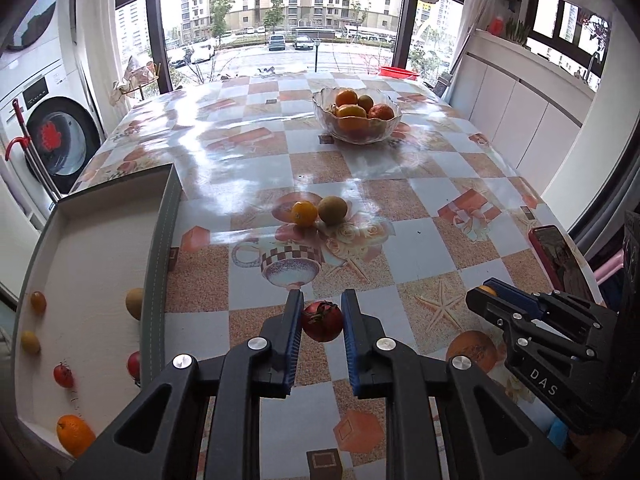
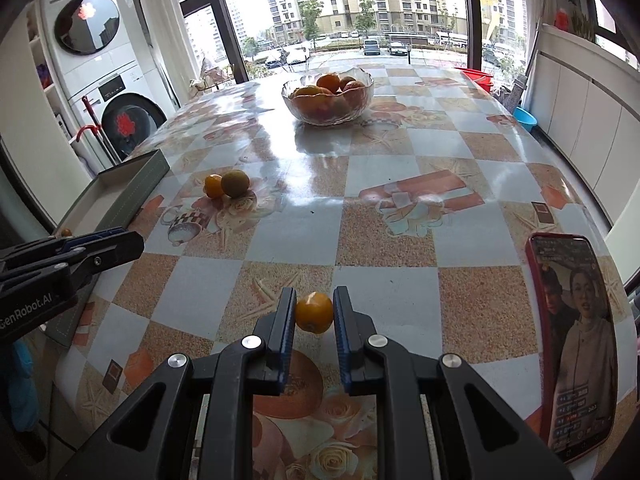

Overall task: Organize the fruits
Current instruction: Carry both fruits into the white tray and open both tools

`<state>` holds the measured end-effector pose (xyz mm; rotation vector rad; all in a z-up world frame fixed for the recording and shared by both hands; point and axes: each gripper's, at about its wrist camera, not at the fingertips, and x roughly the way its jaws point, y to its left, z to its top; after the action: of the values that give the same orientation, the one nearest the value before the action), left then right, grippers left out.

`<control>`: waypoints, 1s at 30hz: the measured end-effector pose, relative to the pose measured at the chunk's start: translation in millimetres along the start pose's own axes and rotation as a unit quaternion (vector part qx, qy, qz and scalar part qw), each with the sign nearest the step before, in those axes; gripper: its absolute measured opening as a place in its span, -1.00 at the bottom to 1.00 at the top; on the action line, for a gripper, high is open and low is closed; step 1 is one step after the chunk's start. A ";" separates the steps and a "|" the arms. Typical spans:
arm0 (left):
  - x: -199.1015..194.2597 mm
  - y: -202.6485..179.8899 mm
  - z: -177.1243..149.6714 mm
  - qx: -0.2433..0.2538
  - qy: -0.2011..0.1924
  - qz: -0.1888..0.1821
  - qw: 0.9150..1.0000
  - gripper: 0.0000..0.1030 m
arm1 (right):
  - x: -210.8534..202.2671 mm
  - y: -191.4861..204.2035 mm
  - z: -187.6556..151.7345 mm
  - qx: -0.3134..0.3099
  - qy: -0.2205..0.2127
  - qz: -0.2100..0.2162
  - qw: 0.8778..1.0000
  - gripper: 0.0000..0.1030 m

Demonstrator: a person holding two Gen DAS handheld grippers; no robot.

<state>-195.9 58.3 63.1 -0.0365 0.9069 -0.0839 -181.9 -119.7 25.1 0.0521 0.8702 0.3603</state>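
Blue-padded fingers of the left gripper (image 1: 321, 312) close on a red tomato (image 1: 322, 321) with its green calyx turned up; both pads touch the fruit, which is held just above the patterned table (image 1: 400, 216). Beside it, the right gripper (image 2: 314, 304) clamps a small orange fruit (image 2: 314, 312) in the same way, pads pressed to either side.

Left of the left gripper lies the open shallow tray (image 1: 160, 248), its long axis running away from the camera along the table's left edge. Several fruits are already set along its inner walls: an orange (image 1: 75, 434) nearest, a small tomato (image 1: 63, 375) and two yellowish fruits (image 1: 31, 342) on the far-left side, and two more against the near wall (partly hidden by the rim). The tray is just beside the left gripper and well apart from the right one, so the tomato probably goes in first, by a short sideways move over the rim.

Farther out, mid-table, a yellow-orange fruit (image 1: 304, 213) and a greenish one (image 1: 333, 210) sit touching each other, ahead of both grippers. Beyond them stands a glass bowl (image 1: 356, 130) of oranges. A phone (image 2: 576, 340) lies at the table's right edge, near the right gripper's path; whether the held fruits rest on the cloth or hang clear cannot be told with certainty.
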 end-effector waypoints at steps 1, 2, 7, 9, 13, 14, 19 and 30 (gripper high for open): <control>-2.2 3.7 -0.2 -0.004 -0.002 0.000 1.000 -0.60 | -1.8 2.0 2.5 0.002 0.000 0.004 1.000 -0.62; -4.3 7.0 -0.2 -0.008 -0.004 -0.001 1.000 -0.60 | -3.5 3.4 5.1 0.004 0.000 0.009 1.000 -0.62; -15.5 24.1 -1.3 -0.024 -0.018 -0.004 1.000 -0.60 | -8.2 11.0 12.3 0.013 0.003 0.027 1.000 -0.62; -21.2 32.4 -3.0 -0.030 -0.024 -0.005 0.999 -0.60 | -7.5 15.6 12.5 0.016 0.008 0.033 0.999 -0.62; -30.9 52.7 -3.7 -0.046 -0.039 -0.002 0.998 -0.60 | -5.2 28.6 13.6 0.005 0.014 0.030 0.999 -0.62; -32.4 57.0 -3.8 -0.048 -0.042 0.001 0.998 -0.60 | -3.7 32.3 14.6 0.003 0.017 0.031 0.999 -0.62; -41.6 81.7 -6.3 -0.053 -0.061 0.022 0.997 -0.60 | 2.0 55.0 21.4 -0.006 0.027 0.045 0.999 -0.62; -43.6 153.3 -23.9 -0.097 -0.066 0.070 0.991 -0.60 | 31.1 156.2 48.4 -0.061 0.052 0.118 0.990 -0.62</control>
<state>-232.7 215.0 72.4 -0.1565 0.7808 0.1360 -172.1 42.1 63.2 0.0233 0.9462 0.6408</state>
